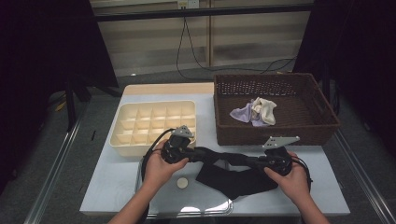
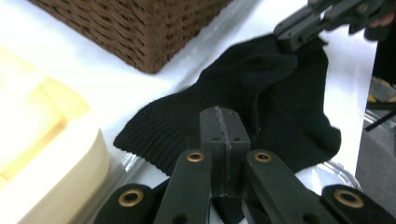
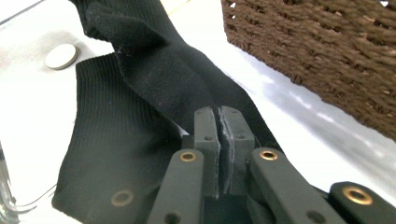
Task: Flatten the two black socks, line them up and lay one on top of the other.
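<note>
Dark room, pale table; both grippers' jaws clamp one black sock.

- Lying across the near middle of the table: a sock, stretching between the left gripper and the right gripper.
- Sitting behind the left gripper, on the table's left half: a divided tray.
- Standing to the right of that tray, behind the sock: a wicker basket.
- Resting inside the basket: a bundle of cloths.
- Lying just left of the sock, near the front edge: a small disc.
</note>
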`<control>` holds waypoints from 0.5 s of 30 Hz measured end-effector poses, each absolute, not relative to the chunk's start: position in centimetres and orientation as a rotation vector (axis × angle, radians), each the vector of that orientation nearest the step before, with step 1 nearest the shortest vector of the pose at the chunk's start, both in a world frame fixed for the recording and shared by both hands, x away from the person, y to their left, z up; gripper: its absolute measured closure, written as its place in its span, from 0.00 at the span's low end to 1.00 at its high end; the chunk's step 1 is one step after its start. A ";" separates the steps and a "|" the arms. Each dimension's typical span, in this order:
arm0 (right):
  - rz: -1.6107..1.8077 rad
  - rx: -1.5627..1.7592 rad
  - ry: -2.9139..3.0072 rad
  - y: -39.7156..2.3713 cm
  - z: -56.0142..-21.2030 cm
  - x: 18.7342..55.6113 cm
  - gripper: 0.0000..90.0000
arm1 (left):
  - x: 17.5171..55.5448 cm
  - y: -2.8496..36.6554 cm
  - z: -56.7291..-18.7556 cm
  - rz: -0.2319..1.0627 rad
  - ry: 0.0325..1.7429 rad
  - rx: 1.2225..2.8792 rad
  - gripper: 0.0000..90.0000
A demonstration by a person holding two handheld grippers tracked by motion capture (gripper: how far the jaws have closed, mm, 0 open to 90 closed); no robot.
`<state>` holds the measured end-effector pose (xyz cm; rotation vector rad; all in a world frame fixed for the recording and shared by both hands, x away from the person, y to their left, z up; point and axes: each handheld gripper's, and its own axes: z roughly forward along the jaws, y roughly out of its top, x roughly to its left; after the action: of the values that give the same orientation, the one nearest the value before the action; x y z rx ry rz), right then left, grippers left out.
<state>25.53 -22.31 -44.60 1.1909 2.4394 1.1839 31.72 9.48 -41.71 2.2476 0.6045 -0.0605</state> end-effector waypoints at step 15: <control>1.133 1.212 2.479 -23.4 -46.0 24.9 0.66 | 30.7 8.8 -44.2 -0.175 0.559 2.286 0.77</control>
<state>24.88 -23.40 -45.96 1.2119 2.4788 1.1329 30.67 8.83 -44.20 2.2865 0.5593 -0.1755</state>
